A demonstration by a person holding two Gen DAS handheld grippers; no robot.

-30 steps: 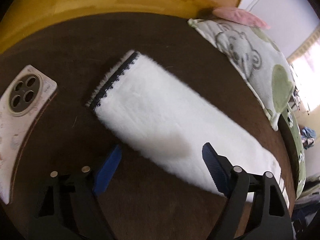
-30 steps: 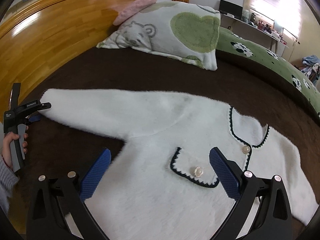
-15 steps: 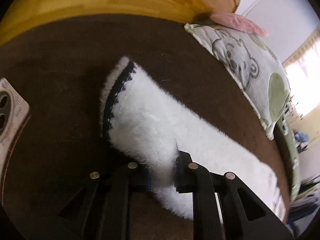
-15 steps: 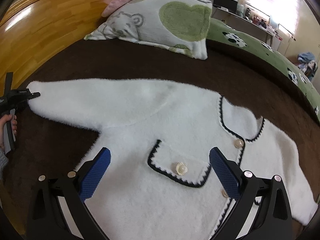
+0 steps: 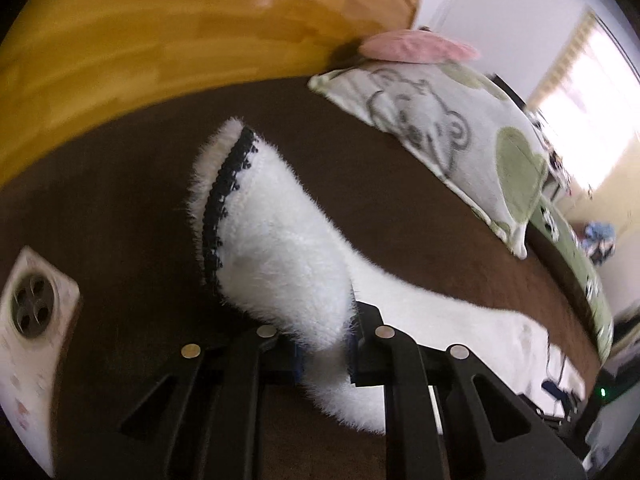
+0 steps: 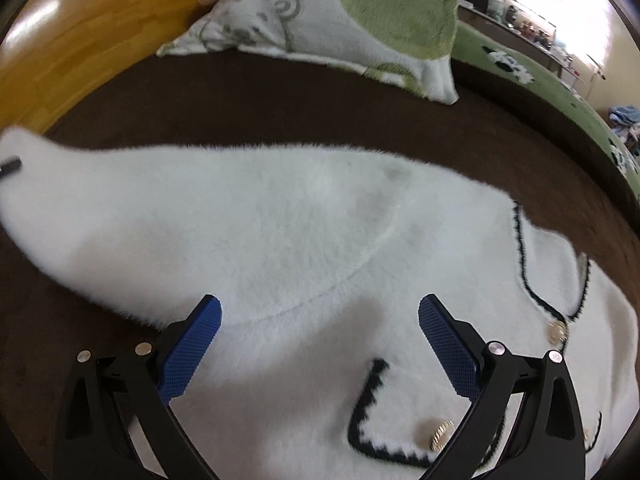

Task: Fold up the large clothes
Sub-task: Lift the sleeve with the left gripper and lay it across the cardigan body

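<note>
Left gripper (image 5: pixel 324 354) clamped on white fuzzy cardigan's sleeve (image 5: pixel 280 248), right gripper (image 6: pixel 320 340) open above cardigan (image 6: pixel 320 240), brown bed (image 6: pixel 280 100)

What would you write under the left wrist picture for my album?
Left gripper pinching the fluffy white cardigan sleeve with black-trimmed cuff above the dark brown blanket.

one white cardigan (image 6: pixel 304 240), two grippers, one pillow (image 6: pixel 340 28)

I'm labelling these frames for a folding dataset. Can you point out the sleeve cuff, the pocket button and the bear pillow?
sleeve cuff (image 5: pixel 224 200), left wrist view, on its black trim.
pocket button (image 6: pixel 441 434), right wrist view, on its gold face.
bear pillow (image 6: pixel 260 28), right wrist view, on the bear drawing.
</note>
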